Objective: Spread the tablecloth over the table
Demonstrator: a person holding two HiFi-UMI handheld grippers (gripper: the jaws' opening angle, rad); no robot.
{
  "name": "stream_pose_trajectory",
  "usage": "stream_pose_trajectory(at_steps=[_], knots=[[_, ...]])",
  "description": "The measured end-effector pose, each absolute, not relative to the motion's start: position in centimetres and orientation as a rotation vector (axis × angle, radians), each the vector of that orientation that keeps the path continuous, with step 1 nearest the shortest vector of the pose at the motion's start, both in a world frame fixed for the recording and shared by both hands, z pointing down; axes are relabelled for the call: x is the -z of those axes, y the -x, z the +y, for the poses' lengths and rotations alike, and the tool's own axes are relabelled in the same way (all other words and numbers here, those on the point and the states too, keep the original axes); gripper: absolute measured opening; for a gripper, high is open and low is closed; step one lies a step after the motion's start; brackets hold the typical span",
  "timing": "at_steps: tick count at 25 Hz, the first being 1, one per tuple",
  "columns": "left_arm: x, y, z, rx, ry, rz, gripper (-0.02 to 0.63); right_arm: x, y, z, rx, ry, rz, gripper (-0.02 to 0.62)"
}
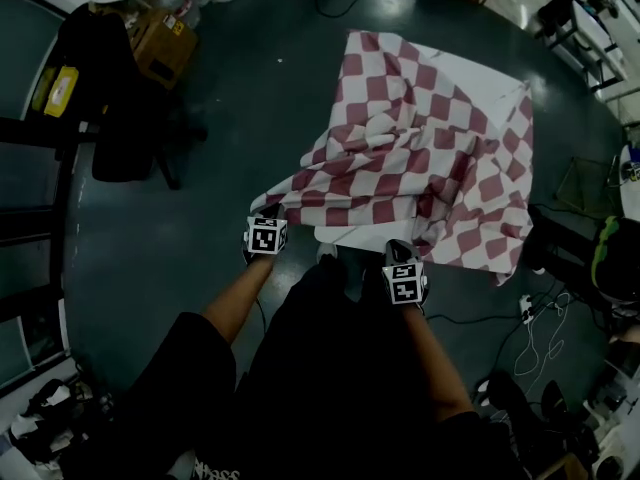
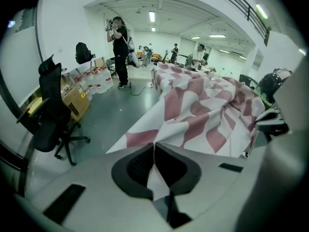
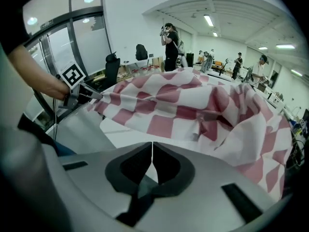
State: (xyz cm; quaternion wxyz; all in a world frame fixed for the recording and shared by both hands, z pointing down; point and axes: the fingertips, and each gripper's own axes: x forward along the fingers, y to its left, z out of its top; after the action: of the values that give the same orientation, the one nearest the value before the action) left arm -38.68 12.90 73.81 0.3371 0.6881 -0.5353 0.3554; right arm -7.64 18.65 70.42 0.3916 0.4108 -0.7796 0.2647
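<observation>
My left tongs (image 2: 154, 145) grip the tablecloth (image 1: 420, 158) hem; right tongs (image 3: 152, 146) closed, seemingly empty. Cloth bunched mid-table (image 1: 350, 235), table's near strip bare: about half done.

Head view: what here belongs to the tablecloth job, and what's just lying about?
Job: tablecloth; table; left gripper, shut on the tablecloth; right gripper, shut.
Lying about: office chair; cardboard box; floor cables.

No legible text. Coded square markers only: left gripper cube (image 1: 266, 236), right gripper cube (image 1: 404, 285). Cardboard box (image 1: 160, 40) labels illegible.
</observation>
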Motion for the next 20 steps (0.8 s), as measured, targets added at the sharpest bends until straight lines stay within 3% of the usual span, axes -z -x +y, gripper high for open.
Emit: stream_pose_trajectory(at_steps=[5, 8, 11, 13, 14, 16, 20], knots=[[-73.7, 44.1, 11.8, -0.888, -1.701, -1.507, 0.023, -70.4, 5.5, 20.0, -0.715, -1.169, -1.905, 0.018], [-73.5, 43.8, 11.6, -0.838, -1.718, -1.492, 0.025, -70.2, 3.6, 20.3, -0.71, -1.246, -1.874, 0.018], [-72.7, 40.2, 12.3, -0.792, -1.811, -1.441, 0.045, -70.1, 1.1, 20.3, -0.694, -1.322, -1.849, 0.018], [-72.0, 37.2, 13.6, -0.757, -1.852, -1.406, 0.196, -69.9, -0.4, 20.0, -0.697, -1.363, -1.835, 0.018], [-71.5, 35.9, 14.3, -0.737, -1.856, -1.413, 0.227, -69.8, -1.1, 19.7, -0.7, -1.378, -1.831, 0.02], [-70.1, 33.3, 15.5, -0.708, -1.863, -1.446, 0.236, -69.4, -2.4, 18.8, -0.696, -1.4, -1.836, 0.04], [-68.4, 23.7, 15.9, -0.774, -2.082, -1.292, 0.242, -70.7, -3.6, 16.8, -0.656, -1.311, -1.848, 0.143]])
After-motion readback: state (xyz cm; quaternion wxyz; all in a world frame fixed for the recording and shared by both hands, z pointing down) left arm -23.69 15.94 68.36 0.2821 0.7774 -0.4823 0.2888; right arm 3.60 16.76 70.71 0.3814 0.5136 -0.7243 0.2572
